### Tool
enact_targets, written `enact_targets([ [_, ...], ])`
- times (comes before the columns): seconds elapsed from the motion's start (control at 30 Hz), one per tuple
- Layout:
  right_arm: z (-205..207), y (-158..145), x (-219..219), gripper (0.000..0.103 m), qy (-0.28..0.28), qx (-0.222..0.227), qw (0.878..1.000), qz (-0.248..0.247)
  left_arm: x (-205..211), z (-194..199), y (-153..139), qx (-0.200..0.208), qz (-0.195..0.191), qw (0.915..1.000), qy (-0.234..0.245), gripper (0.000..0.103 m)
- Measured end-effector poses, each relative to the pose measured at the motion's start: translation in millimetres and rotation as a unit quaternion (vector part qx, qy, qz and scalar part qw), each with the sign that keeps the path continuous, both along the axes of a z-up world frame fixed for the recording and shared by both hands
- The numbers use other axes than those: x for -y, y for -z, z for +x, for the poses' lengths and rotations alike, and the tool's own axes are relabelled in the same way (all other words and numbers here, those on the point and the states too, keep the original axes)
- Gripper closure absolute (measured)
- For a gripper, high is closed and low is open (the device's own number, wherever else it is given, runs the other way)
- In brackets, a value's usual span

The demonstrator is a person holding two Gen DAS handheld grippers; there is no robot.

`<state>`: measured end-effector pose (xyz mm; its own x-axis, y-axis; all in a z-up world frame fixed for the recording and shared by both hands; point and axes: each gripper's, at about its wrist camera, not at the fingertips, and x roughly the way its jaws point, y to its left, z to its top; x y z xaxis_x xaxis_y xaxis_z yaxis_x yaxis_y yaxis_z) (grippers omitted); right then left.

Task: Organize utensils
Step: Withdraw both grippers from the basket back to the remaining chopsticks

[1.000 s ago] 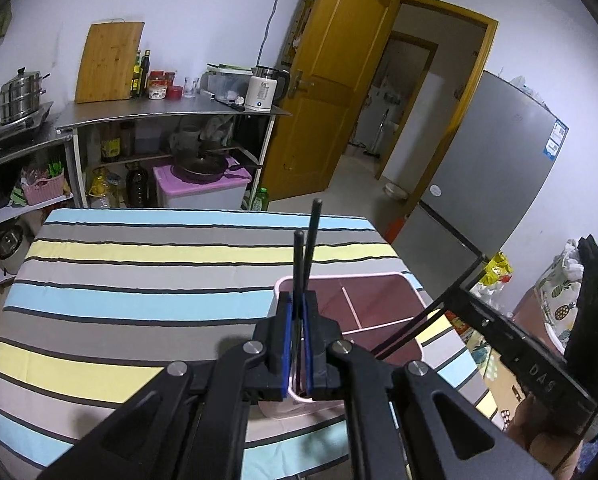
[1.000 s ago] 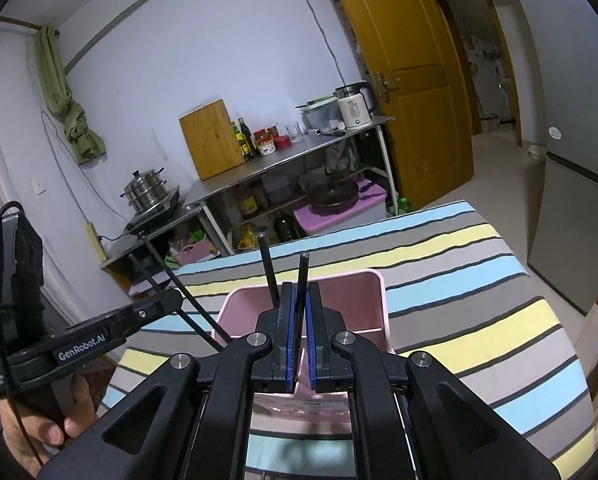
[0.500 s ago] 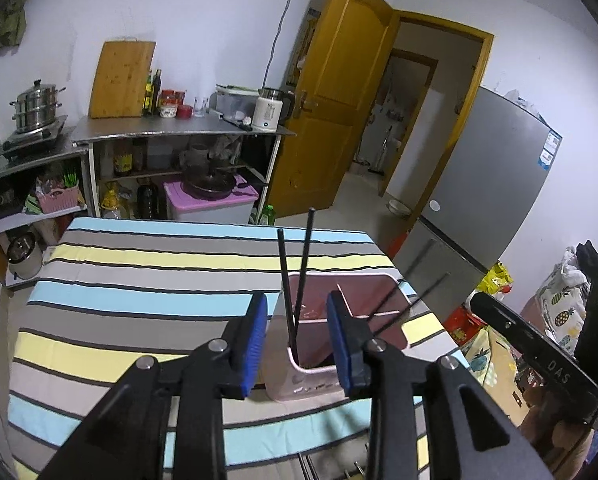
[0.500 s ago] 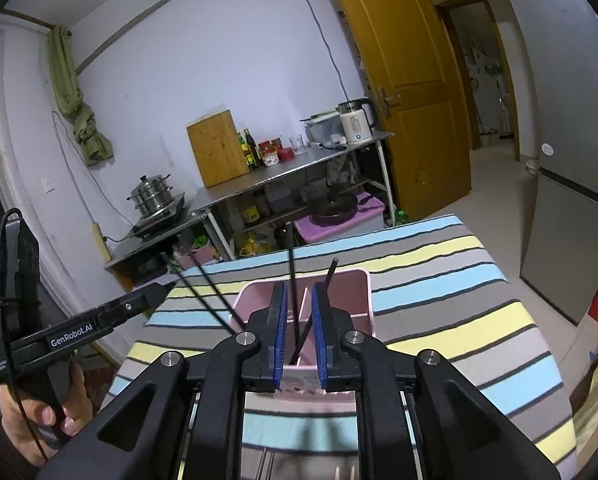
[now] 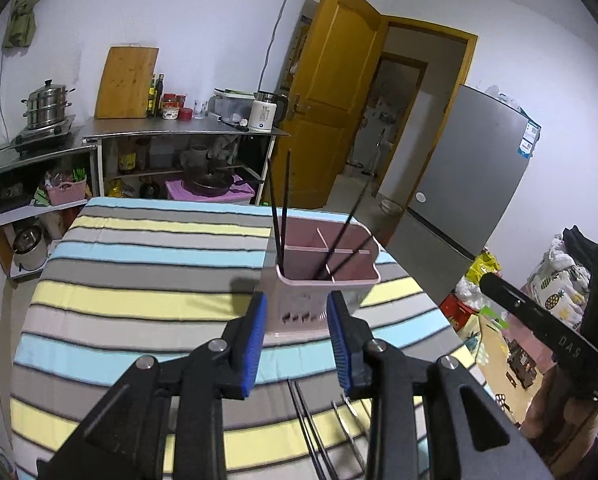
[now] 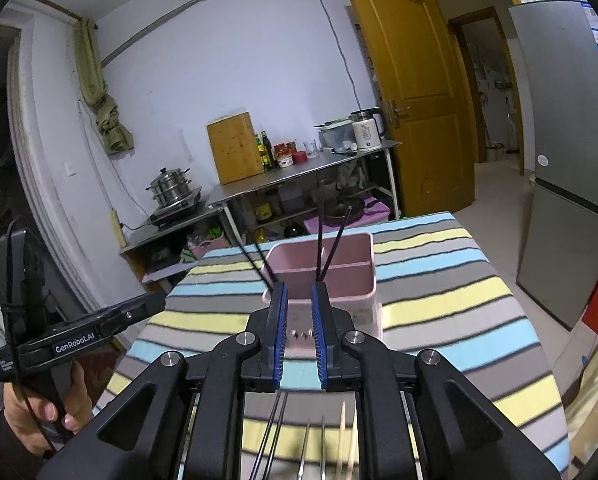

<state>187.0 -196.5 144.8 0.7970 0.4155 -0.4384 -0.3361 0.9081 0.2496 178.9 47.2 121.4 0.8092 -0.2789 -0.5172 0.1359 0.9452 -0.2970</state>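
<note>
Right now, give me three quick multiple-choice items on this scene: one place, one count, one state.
1. Where do the black chopsticks stand?
A. in the pink utensil holder
B. on the steel shelf
C. in the steamer pot

2. How many black chopsticks stand in the holder?
A. two
B. four
C. six

3. What is the left gripper doing?
A. clamping a chopstick
B. open, holding nothing
C. gripping the holder's rim

Answers:
1 A, they rise out of its compartments.
2 B, two pairs show in the left wrist view.
3 B, nothing sits between its blue pads.
</note>
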Motion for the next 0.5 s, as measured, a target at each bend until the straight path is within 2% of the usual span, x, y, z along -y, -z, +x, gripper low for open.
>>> enact_targets([
  [0.23,-36.7,15.5,2.9,0.091,-0.006,-0.01,1.0,-0.006,4.1,-37.4,13.7,0.0,0.003,1.0,0.003,0.071],
  [0.5,-55.7,37.7,6.7,0.09,-0.01,-0.03,0.999,-0.01,13.6,-61.3,37.8,-0.017,0.018,0.9996,0.012,0.071],
])
